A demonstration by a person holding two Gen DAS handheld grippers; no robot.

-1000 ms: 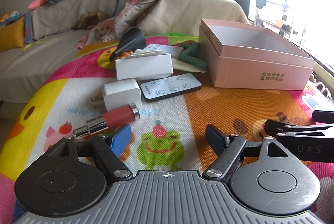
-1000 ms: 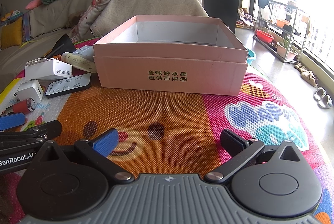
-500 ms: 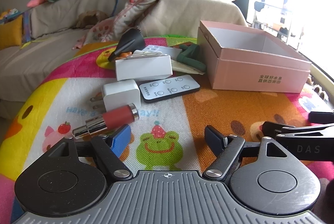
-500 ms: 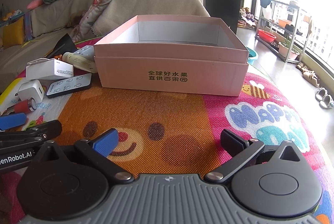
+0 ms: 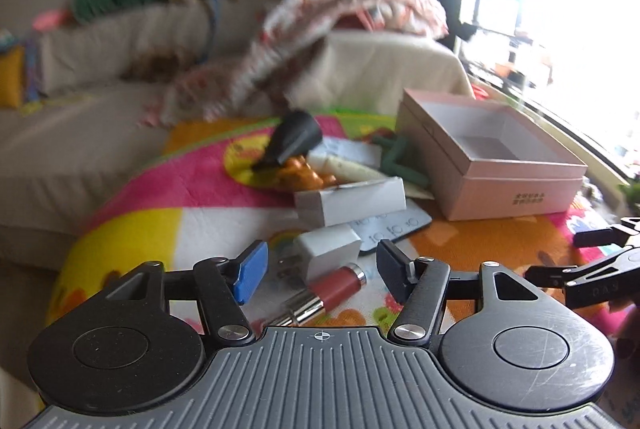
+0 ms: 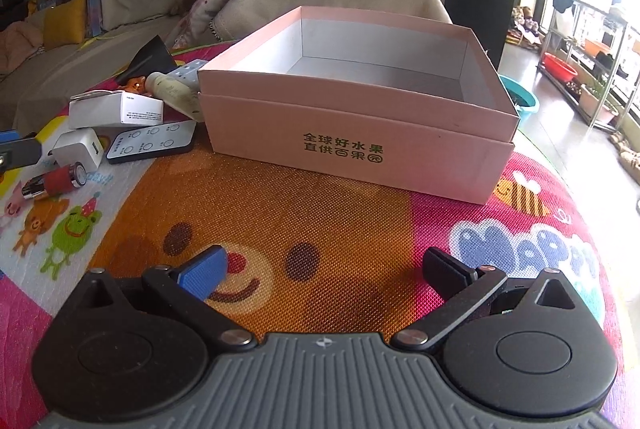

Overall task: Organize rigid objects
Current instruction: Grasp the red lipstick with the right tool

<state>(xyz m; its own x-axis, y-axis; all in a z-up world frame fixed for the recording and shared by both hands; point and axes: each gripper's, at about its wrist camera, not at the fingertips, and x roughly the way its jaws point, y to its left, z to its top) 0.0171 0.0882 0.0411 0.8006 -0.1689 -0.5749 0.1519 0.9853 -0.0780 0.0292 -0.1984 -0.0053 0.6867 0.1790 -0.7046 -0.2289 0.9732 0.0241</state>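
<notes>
On the play mat, 12 o'clock of left tool (image 5: 318, 269) | jaws apart, now advanced to straddle red lipstick (image 5: 320, 295) | right tool (image 6: 324, 271) apart, idle | pink box (image 6: 352, 133) empty | grasp looks imminent

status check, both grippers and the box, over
Left gripper open, lined up on red tube. Right gripper open, holding nothing. Pink box open, nothing inside. White charger crowds the tube.
</notes>
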